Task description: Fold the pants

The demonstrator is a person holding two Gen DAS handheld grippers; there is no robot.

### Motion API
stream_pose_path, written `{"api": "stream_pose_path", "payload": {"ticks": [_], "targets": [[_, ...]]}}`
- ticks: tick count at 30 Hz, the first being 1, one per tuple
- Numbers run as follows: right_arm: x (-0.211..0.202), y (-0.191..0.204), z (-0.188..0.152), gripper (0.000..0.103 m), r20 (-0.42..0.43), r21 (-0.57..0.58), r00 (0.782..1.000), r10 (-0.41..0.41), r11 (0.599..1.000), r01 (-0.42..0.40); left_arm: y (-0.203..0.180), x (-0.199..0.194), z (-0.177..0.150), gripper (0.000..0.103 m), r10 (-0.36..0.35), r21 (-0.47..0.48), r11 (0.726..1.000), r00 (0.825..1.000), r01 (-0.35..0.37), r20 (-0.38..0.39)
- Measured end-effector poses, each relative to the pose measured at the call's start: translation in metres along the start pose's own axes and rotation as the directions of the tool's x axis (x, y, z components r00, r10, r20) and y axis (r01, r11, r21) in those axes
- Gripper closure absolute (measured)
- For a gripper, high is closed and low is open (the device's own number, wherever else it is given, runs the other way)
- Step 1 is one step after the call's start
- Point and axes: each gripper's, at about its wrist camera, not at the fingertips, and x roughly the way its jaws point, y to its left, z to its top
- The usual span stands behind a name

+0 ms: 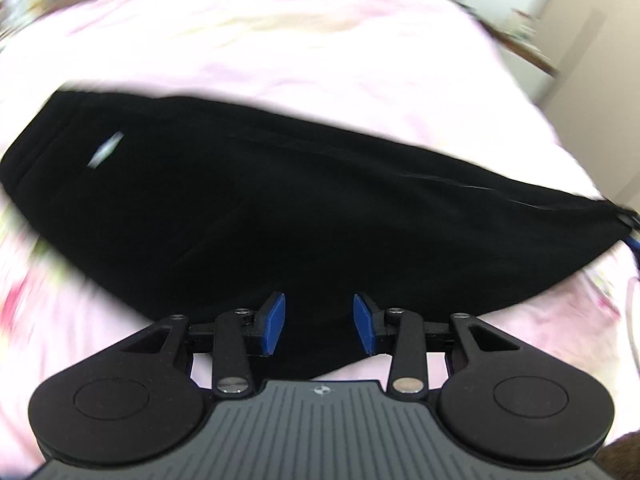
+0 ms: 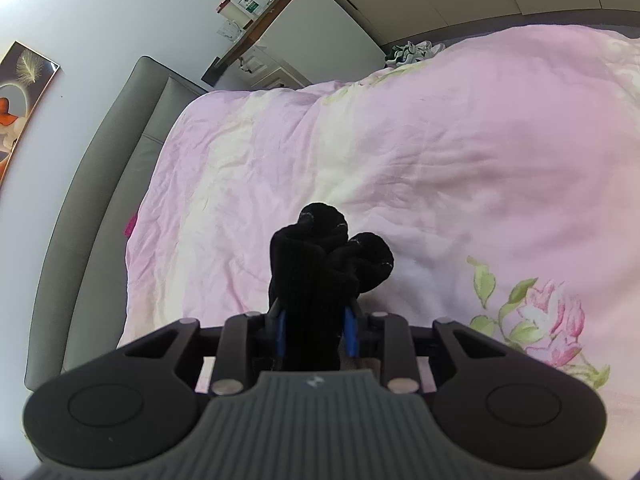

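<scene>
Black pants point(image 1: 280, 208) lie across a pink bedspread point(image 1: 280, 40), with a small white label near their left end. My left gripper point(image 1: 319, 326) is open and empty just above the near edge of the pants, blue pads apart. My right gripper point(image 2: 316, 330) is shut on the bunched cuff ends of the pants point(image 2: 328, 256), which stick up between its blue pads above the bedspread point(image 2: 440, 160). In the left wrist view the pants stretch right toward that held end point(image 1: 616, 212).
A grey padded headboard point(image 2: 100, 184) runs along the bed's left side. A white cabinet with bottles point(image 2: 280, 32) stands beyond the bed by the wall. Shoes point(image 2: 412, 52) lie on the floor past the far edge.
</scene>
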Motion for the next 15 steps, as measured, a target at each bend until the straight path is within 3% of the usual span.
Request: {"api": "stream_pose_path", "payload": {"ticks": [3,6,10,15], "targets": [[-0.005,0.003,-0.001,0.079,0.003,-0.019,1.0,0.007,1.0,-0.007,-0.044,0.016,0.026,0.059,-0.042,0.179,0.983,0.999,0.039,0.01],[-0.007,0.004,-0.002,0.079,0.002,-0.035,1.0,0.022,0.999,-0.022,-0.088,0.042,0.041,0.059,-0.077,0.345,0.936,0.997,0.07,0.008],[-0.008,0.005,-0.002,0.079,0.002,-0.056,0.999,0.037,0.998,-0.037,-0.142,0.085,0.052,0.063,-0.145,0.501,0.853,0.989,0.145,-0.04],[-0.01,0.02,-0.004,0.079,-0.005,-0.144,1.0,0.027,0.989,-0.027,-0.183,0.118,0.009,0.071,-0.152,0.658,0.726,0.98,0.2,-0.131]]}}
